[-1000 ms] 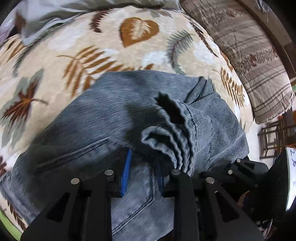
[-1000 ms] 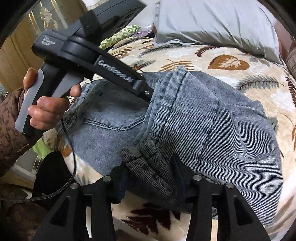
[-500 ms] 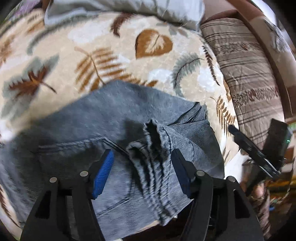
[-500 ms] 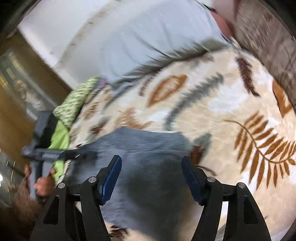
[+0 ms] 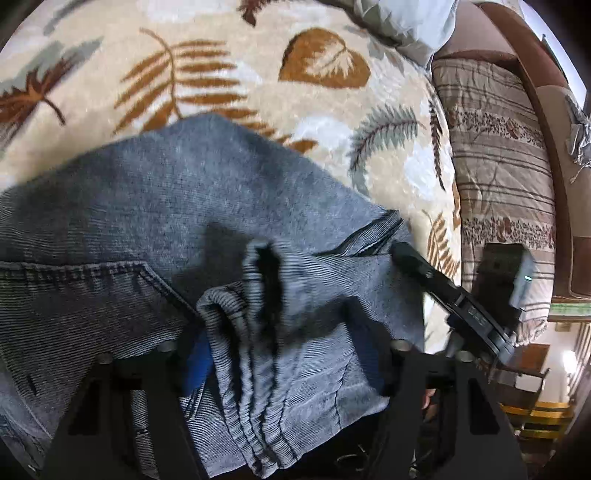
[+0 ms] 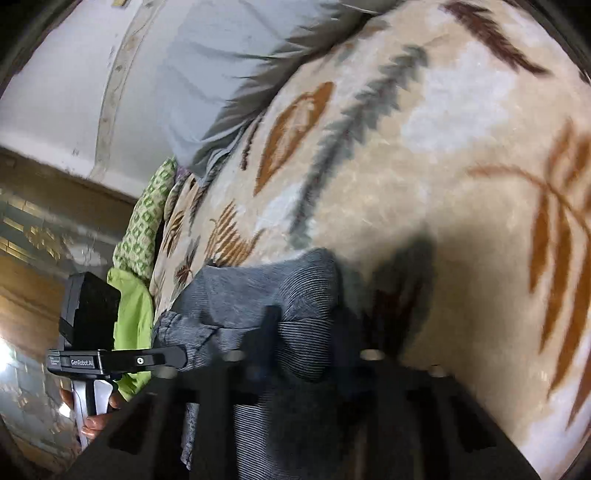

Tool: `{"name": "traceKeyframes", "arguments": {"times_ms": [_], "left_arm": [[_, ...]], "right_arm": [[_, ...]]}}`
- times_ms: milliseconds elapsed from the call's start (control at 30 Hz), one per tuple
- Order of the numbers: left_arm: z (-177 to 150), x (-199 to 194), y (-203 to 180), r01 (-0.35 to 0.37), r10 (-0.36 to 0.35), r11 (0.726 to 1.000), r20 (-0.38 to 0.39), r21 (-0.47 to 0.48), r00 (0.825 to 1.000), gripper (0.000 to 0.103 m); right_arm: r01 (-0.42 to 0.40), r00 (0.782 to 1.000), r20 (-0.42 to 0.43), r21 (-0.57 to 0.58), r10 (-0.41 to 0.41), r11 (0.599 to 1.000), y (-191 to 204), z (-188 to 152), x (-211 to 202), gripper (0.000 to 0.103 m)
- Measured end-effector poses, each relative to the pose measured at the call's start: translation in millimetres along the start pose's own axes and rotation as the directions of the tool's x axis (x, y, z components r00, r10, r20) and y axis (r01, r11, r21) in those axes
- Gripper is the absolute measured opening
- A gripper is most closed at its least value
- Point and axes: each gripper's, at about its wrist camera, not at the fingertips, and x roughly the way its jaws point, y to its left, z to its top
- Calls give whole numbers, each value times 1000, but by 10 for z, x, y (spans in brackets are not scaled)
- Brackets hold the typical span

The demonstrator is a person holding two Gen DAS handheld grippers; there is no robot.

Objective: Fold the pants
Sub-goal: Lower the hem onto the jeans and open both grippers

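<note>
Both tongs let go: fold laid down!
Left tongs (image 5: 280, 354) and right tongs (image 6: 306, 369) now gape empty over the grey-blue denim pants (image 5: 177, 236), bunched at the leaf-patterned bed's (image 5: 229, 74) near edge.

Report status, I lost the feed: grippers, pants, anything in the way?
Left gripper open, straddling bunched hem. Right gripper open, blurred, over pants edge. Pants folded on blanket. Pillow well clear.

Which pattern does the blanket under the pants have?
Cream plush blanket with brown and grey leaf prints; clearest in the left wrist view.
</note>
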Motion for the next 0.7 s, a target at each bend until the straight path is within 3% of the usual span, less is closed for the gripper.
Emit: {"name": "traceKeyframes", "arguments": {"times_ms": [67,167,300,467,533,700], "left_arm": [[-42,-108,-6,5,-5,1000,28,-1,1000,36],[-100,-159,27,-79,78,997,82,16,994,32],[-147,-19,148,-135,135,991,67,-5,989,27],[-168,62,83,-200,197,979,84,37,977,28],[-181,112,49,-227,221,972,97,58,970,30],[-176,144,25,-241,234,969,106,59,967,30]], "right_arm": [[6,999,48,-157,1,988,360,51,-154,11],[158,987,100,-384,-129,910,737,7,-186,10],[250,966,54,-435,-252,865,628,-60,79,11],[249,966,34,-384,-256,889,295,-123,154,12],[249,966,27,-362,-257,898,174,-117,218,18],[144,989,-7,-232,-149,962,-79,-29,224,21]]}}
